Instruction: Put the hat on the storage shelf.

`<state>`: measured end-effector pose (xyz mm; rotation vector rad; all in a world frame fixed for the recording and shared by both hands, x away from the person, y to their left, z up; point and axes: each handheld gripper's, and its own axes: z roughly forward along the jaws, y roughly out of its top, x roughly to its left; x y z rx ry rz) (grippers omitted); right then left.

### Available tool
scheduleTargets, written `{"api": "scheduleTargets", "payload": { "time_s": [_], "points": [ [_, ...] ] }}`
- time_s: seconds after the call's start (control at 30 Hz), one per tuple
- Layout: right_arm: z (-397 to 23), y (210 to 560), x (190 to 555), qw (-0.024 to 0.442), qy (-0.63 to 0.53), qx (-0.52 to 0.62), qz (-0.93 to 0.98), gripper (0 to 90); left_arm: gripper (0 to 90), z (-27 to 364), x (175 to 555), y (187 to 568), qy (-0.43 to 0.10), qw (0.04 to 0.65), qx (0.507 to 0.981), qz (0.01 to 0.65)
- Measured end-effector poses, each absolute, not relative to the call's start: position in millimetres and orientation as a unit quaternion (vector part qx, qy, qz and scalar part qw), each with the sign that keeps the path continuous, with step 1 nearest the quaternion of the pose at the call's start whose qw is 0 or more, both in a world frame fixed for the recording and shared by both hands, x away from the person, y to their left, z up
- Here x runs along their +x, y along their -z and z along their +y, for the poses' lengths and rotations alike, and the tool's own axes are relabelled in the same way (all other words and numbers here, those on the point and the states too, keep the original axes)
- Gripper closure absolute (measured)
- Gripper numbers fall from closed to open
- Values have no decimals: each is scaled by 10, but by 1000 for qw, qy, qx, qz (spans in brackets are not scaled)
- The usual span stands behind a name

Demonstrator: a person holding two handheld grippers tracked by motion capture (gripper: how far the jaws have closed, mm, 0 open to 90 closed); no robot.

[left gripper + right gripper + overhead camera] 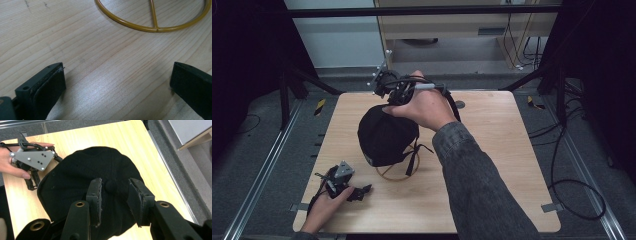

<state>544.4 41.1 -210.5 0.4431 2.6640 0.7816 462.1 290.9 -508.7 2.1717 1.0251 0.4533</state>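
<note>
Cap: a black cap (384, 137) sits on a yellow wire stand (398, 172) near the middle of the table (492, 150).
Right tongs: the right tongs (113, 195) hang over the cap's crown, jaws a little apart either side of the top button (110, 185), pads not pressing on it.
Left tongs: the left tongs (362, 191) lie low on the table near the stand's ring, jaws spread wide, with bare wood between them.
Left hand: the left hand (324, 205) rests at the table's near edge.

The right claw (113, 195) hangs parted over the black cap (75, 185), its top button (110, 185) between the pads.
</note>
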Motion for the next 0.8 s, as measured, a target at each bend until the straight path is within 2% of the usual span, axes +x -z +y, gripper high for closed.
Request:
{"api": "scheduleTargets", "payload": {
  "time_s": [0.8],
  "points": [
    [-9,2151,5308,175,-299,176,922,617,0,2907,4620,5089,-175,343,834,395]
  ]
}}
